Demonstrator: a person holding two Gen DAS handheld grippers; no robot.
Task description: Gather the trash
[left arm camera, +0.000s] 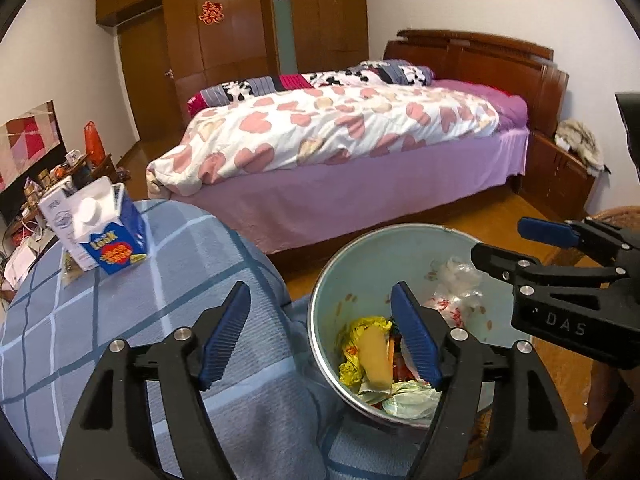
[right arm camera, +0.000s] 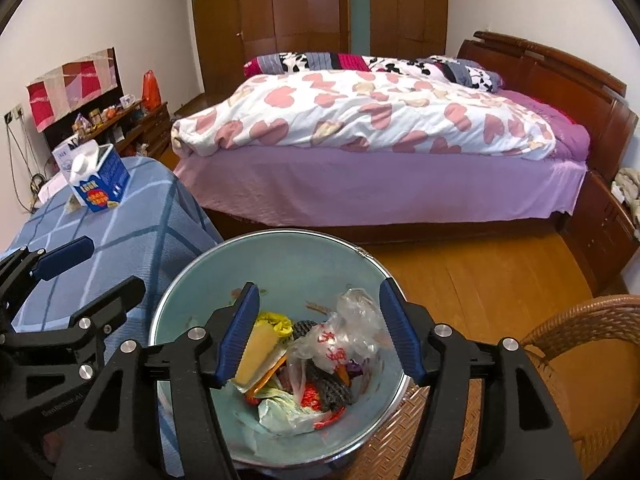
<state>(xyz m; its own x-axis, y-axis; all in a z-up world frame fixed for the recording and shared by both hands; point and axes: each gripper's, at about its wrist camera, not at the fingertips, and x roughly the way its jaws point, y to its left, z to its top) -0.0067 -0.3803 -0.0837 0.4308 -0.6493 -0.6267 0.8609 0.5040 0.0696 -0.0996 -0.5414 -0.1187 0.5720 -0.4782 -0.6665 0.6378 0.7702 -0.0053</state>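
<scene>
A round metal bin [left arm camera: 400, 240] [right arm camera: 280, 256] stands on the floor beside the table, holding a yellow wrapper [left arm camera: 370, 326], a tan card piece [right arm camera: 258, 354], a clear plastic bag [right arm camera: 352, 320] and other scraps. My left gripper [left arm camera: 320, 336] is open over the bin's left rim and the table edge, with nothing between its fingers. My right gripper [right arm camera: 318, 334] hangs open above the bin's contents, empty too; it also shows as the right gripper [left arm camera: 504, 246] in the left wrist view. A blue carton [left arm camera: 114, 236] [right arm camera: 100, 184] stands on the table.
The table carries a blue checked cloth [left arm camera: 160, 280] [right arm camera: 120, 232]. A bed [left arm camera: 360, 160] [right arm camera: 380, 160] with a heart-print quilt fills the room behind. A wicker chair [right arm camera: 580, 344] stands at the right. A cluttered dresser [right arm camera: 128, 120] lines the left wall.
</scene>
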